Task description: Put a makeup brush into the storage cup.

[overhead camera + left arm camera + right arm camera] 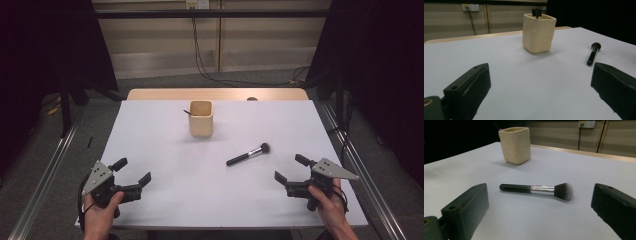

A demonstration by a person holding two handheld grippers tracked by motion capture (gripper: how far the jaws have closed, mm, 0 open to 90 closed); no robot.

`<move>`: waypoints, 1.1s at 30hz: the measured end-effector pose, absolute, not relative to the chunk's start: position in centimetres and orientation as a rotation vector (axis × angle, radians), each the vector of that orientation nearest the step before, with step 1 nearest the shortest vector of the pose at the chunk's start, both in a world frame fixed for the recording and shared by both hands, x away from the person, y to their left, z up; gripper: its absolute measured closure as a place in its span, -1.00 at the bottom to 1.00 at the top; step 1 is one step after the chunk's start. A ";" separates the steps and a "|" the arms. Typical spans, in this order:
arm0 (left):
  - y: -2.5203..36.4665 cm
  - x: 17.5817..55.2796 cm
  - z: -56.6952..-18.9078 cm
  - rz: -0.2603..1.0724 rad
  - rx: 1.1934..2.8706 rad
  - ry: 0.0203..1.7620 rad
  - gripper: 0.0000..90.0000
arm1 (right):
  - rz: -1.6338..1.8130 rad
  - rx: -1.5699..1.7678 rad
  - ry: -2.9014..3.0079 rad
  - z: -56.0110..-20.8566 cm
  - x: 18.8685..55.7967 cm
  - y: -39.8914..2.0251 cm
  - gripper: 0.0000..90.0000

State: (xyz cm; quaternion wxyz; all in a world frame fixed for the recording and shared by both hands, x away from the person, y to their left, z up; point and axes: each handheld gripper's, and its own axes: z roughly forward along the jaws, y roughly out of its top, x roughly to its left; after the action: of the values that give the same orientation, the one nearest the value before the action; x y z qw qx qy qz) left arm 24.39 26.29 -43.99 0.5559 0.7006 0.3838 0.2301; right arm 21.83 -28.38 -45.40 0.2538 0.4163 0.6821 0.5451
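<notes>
Right now both tongs are released, holding nothing. Left tongs [135, 171] sit at the near-left corner of the surface [165, 150], right tongs [289, 168] at near-right, jaws spread wide in both gripper views.

Makeup brush [248, 154] lies flat on the surface, right of centre, bristles pointing away to the right, handle end toward the middle. It sits near the right tongs, squarely between their jaws in the right gripper view [536, 189]. Cream cup [201, 118] stands upright further back, well apart from the brush; something thin and dark already sticks out of it.

Risks, as I judge them:
- Handle is round and glossy, so it likely rolls or squirts out if the jaws close off-centre.
- Low profile: jaws may scrape the surface and nudge the brush away.
- Gripping the bristles would crush them.
- Cup looks light; clipping its rim could tip it.
</notes>
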 end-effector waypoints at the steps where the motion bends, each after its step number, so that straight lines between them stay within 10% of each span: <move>1: 26.3 24.4 -44.0 0.541 1.656 0.907 -0.94 | 1.488 1.132 1.856 -45.4 21.8 -28.4 -0.98; 33: 26.2 24.2 -43.9 0.546 1.676 0.881 -0.94 | 1.451 1.121 1.889 -44.2 24.4 -26.5 -0.98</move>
State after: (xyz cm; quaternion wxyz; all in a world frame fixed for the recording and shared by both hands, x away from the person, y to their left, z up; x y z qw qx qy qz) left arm 24.18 26.21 -43.86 0.5524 0.7089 0.3727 0.2310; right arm 24.44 -26.49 -44.20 0.2518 0.4120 0.6945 0.5335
